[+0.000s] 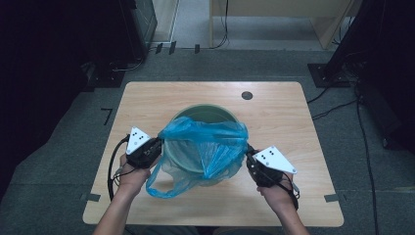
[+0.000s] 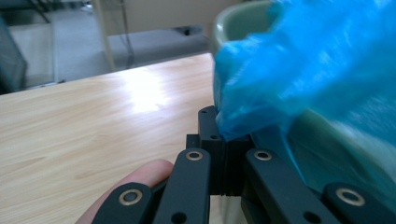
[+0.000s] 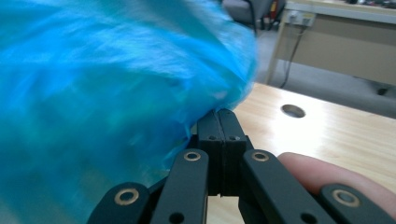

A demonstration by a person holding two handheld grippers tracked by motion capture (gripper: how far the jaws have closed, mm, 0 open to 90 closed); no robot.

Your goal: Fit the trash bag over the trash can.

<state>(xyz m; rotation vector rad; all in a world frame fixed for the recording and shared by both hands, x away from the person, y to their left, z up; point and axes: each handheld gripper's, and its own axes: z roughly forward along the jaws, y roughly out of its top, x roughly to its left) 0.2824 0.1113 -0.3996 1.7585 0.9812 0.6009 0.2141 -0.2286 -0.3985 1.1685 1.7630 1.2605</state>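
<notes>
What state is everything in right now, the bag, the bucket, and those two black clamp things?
Blue plastic bag: stretched open over the bucket's mouth, one handle hanging loose at the front.
Green bucket: upright on the table, partly covered by the bag.
Left gripper: shut on the bag's edge.
Right gripper: shut on the bag's opposite edge.
Table: bare wood, small round hole near the far edge.

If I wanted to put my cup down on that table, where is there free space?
The table is bare along its far edge, between the green bin and the round cable hole, and at its far left corner. The near middle is crowded: the blue bag spreads there between the left tool and right tool.
</notes>
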